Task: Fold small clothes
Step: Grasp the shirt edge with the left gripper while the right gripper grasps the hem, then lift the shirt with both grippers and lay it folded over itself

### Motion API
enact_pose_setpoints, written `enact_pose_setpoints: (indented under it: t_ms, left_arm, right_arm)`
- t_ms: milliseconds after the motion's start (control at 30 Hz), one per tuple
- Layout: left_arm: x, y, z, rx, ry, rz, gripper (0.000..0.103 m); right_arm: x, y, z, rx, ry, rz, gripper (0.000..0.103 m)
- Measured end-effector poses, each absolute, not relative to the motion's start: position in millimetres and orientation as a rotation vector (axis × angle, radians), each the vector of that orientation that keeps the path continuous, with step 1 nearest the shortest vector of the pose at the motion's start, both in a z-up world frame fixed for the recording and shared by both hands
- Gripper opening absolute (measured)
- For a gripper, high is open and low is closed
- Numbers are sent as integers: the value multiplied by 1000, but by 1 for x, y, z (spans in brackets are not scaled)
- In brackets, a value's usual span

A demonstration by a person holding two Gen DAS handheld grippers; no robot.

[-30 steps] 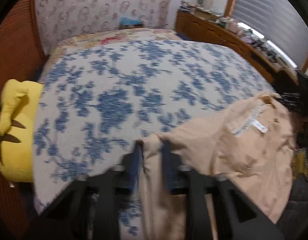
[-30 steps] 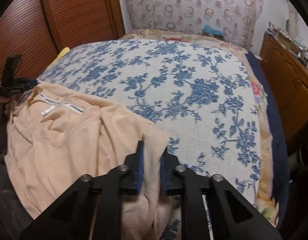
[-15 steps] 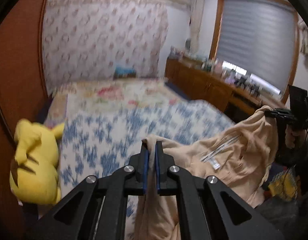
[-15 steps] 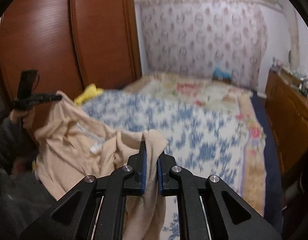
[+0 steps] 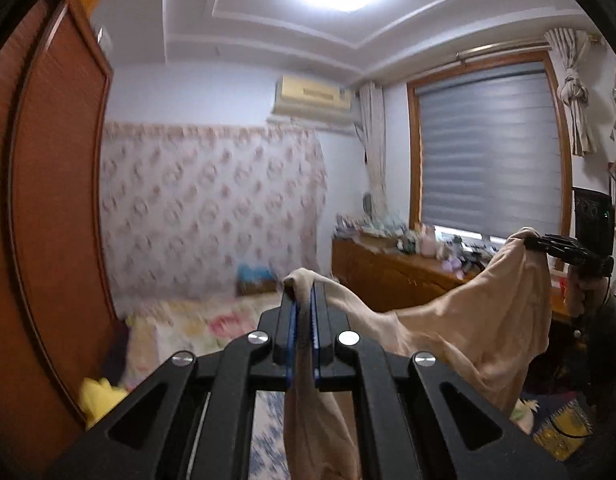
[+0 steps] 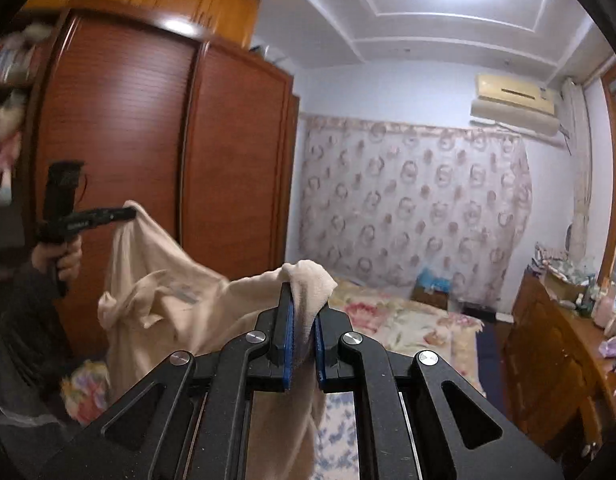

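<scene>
A peach-coloured garment (image 5: 487,312) hangs in the air, stretched between both grippers well above the bed. In the left wrist view my left gripper (image 5: 303,292) is shut on one corner of it, a fold poking out past the blue pads. The right gripper (image 5: 547,242) shows at the far right, pinching the other corner. In the right wrist view my right gripper (image 6: 302,296) is shut on a bunched corner of the garment (image 6: 156,276), and the left gripper (image 6: 124,212) holds the far corner, with a hand below it. The cloth sags between the two grips.
The bed (image 6: 407,320) with its floral cover lies below and ahead. A brown wardrobe (image 6: 148,152) stands on the left, and a wooden dresser (image 5: 391,272) with several small items runs under the window. A yellow plush toy (image 5: 98,396) lies by the bed's left side.
Both grippers rose steeply with the garment and tilted up to near level; the cloth lifted off the bed and now hangs between them. The bedspread dropped almost out of view.
</scene>
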State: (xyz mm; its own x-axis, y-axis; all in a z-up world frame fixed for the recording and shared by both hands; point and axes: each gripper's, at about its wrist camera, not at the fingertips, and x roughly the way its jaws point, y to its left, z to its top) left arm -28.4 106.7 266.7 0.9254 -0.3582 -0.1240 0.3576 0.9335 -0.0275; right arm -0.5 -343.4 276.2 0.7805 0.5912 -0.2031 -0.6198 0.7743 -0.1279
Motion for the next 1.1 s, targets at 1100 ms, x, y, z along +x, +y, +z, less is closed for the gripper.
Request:
enact_pose_setpoints:
  t_ms: [1100]
  left_arm:
    - [146,117,200,114,243,-173,2]
  right_arm:
    - [169,-355,217,-323,320,451,5]
